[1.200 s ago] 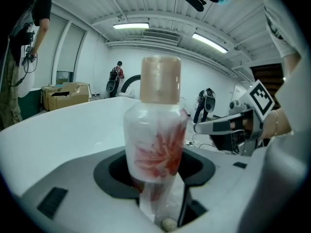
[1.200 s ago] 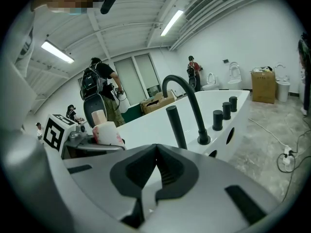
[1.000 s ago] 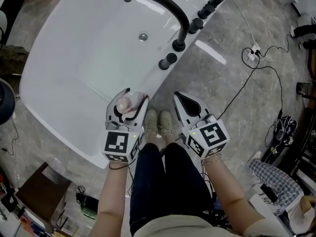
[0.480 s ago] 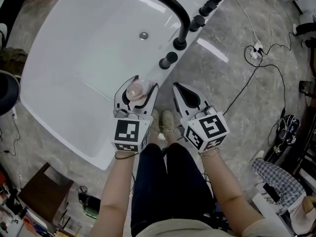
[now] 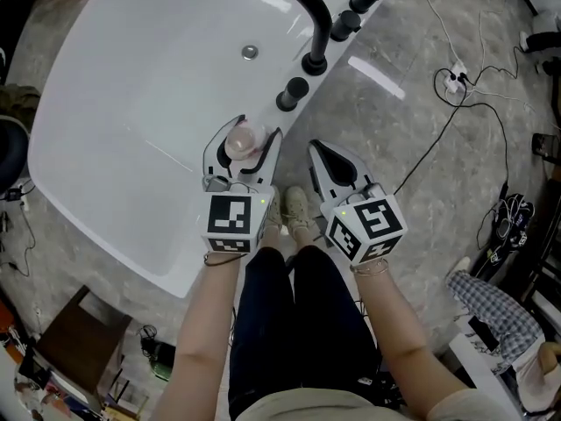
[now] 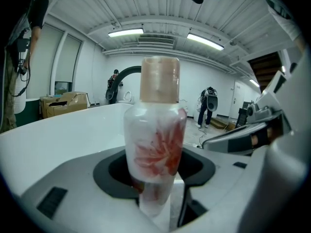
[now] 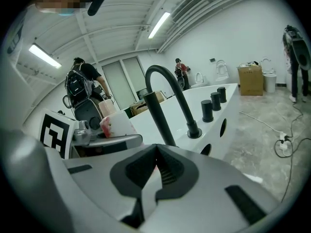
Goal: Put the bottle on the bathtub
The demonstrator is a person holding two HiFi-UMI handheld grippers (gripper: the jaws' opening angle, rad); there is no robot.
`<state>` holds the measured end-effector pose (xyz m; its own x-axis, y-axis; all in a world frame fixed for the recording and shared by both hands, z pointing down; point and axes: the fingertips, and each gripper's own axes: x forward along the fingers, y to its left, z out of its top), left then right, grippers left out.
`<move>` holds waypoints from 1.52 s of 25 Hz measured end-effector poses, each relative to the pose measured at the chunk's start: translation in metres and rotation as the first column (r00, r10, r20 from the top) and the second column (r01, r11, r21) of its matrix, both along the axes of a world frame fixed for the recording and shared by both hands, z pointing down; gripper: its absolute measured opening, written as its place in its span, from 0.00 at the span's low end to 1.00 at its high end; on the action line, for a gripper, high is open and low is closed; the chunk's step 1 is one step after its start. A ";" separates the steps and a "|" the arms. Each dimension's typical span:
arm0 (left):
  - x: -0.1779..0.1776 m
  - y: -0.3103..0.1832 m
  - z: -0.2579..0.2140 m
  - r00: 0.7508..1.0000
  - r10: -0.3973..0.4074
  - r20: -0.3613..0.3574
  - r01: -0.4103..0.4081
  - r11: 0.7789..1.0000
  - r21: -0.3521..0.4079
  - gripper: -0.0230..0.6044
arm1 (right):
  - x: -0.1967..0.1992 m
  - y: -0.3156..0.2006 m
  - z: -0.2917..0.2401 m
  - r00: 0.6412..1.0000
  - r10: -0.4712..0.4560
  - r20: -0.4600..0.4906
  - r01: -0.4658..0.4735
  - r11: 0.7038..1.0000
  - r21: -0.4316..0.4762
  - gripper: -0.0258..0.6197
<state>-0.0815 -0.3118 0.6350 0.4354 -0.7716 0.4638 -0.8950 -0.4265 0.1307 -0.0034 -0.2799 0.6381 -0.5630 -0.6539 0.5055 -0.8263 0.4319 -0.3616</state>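
My left hand-held gripper (image 5: 249, 132) is clamped on the frosted plastic bottle with a red flower print and a pale pink cap (image 5: 242, 139), which stands upright between its jaws. From the head view the jaws cover the bottle's base, so I cannot tell whether it touches the white bathtub (image 5: 131, 77) or hangs just above its near rim. The left gripper view shows only the bottle's upper body and cap (image 6: 156, 130) clearly. The black arched faucet (image 5: 302, 3) is cut off at the top edge, its spout end out of sight. My right hand-held gripper (image 5: 317, 153) has its jaws together with nothing between them, over the grey stone floor (image 5: 412, 103) beside the tub. A second ago the bottle was nearer my beige shoes (image 5: 296, 210); it now sits further over the rim, closer to the round black knob (image 5: 293, 91).
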 end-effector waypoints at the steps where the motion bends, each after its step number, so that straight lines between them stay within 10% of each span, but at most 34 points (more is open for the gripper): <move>1: 0.001 0.000 0.000 1.000 -0.007 0.004 0.007 1.000 0.013 0.41 | 0.002 0.000 0.000 1.000 0.005 0.000 -0.005 1.000 -0.001 0.04; 12: 0.016 0.013 0.002 0.997 0.042 0.060 -0.047 0.995 0.092 0.41 | 0.008 0.008 0.000 1.000 0.018 -0.005 -0.018 1.000 -0.004 0.04; 38: -0.013 0.064 -0.054 0.987 -0.077 -0.141 0.059 0.991 -0.124 0.49 | 0.017 0.026 -0.079 0.991 -0.099 -0.092 0.103 0.994 0.039 0.04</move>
<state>-0.0947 -0.2482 0.5812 0.4529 -0.7450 0.4898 -0.8894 -0.3388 0.3069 0.0132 -0.2540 0.5592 -0.5812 -0.6186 0.5288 -0.8057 0.5287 -0.2671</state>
